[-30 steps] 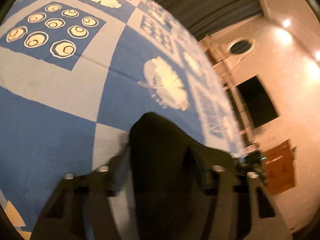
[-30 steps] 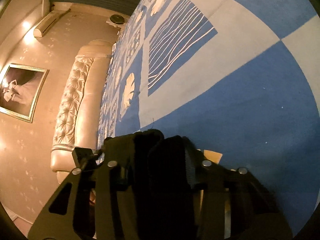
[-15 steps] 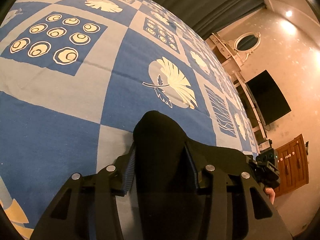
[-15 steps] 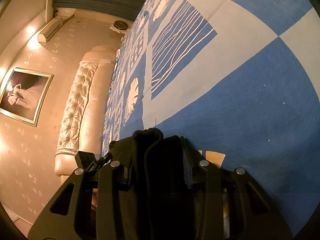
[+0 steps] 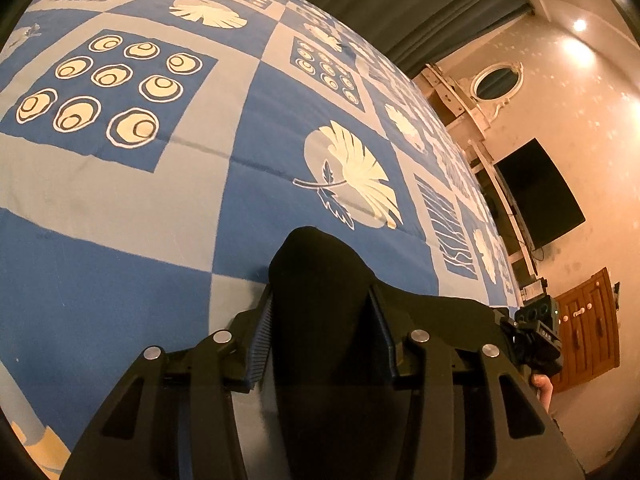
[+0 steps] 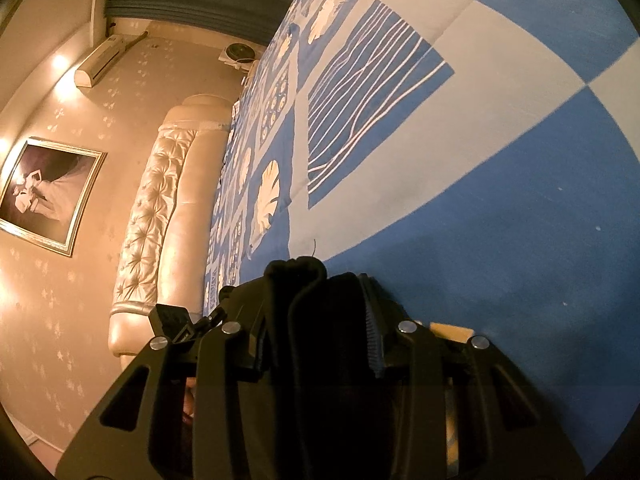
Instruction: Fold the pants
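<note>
The black pants (image 5: 316, 272) are pinched between the fingers of my left gripper (image 5: 320, 312), which is shut on a bulge of the fabric above the blue patterned bedspread (image 5: 200, 152). The cloth stretches right toward the other gripper (image 5: 536, 340). In the right wrist view my right gripper (image 6: 316, 312) is shut on a bunched fold of the pants (image 6: 296, 276), held over the bedspread (image 6: 480, 200). The left gripper (image 6: 176, 322) shows at the left. Most of the pants are hidden behind the grippers.
A padded cream headboard (image 6: 160, 208), a framed picture (image 6: 44, 196) and an air conditioner (image 6: 100, 62) are at the bed's head. A dark TV (image 5: 540, 196), wooden cabinet (image 5: 588, 324), white mirror frame (image 5: 496, 80) and dark curtains (image 5: 400, 4) stand beyond the bed.
Both grippers stay shut on the pants. The left view has swung and steadied, showing more of the bedspread; the right view has shifted slightly toward the headboard.
</note>
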A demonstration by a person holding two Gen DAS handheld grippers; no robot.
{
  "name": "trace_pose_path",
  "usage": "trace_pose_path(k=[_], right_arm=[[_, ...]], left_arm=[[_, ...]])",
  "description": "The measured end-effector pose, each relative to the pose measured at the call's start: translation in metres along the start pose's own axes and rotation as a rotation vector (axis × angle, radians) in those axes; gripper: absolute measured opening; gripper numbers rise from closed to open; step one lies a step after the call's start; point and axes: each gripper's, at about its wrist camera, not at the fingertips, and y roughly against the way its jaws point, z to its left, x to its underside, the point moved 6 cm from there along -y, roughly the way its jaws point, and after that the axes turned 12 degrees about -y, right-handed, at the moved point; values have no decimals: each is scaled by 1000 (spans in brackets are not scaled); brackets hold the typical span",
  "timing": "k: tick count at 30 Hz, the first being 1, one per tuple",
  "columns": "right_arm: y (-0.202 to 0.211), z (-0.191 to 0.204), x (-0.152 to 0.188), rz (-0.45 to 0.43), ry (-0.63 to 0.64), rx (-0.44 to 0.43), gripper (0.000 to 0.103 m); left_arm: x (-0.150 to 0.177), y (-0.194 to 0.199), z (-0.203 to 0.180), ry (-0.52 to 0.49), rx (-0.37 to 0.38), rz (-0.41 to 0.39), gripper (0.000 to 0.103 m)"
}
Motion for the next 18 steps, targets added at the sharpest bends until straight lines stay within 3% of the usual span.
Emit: trace_pose_path(k=[18], right_arm=[[-48,26,-11,-3,-20,-32,36]], left_arm=[[-25,10,38,52,-18,-16,44]])
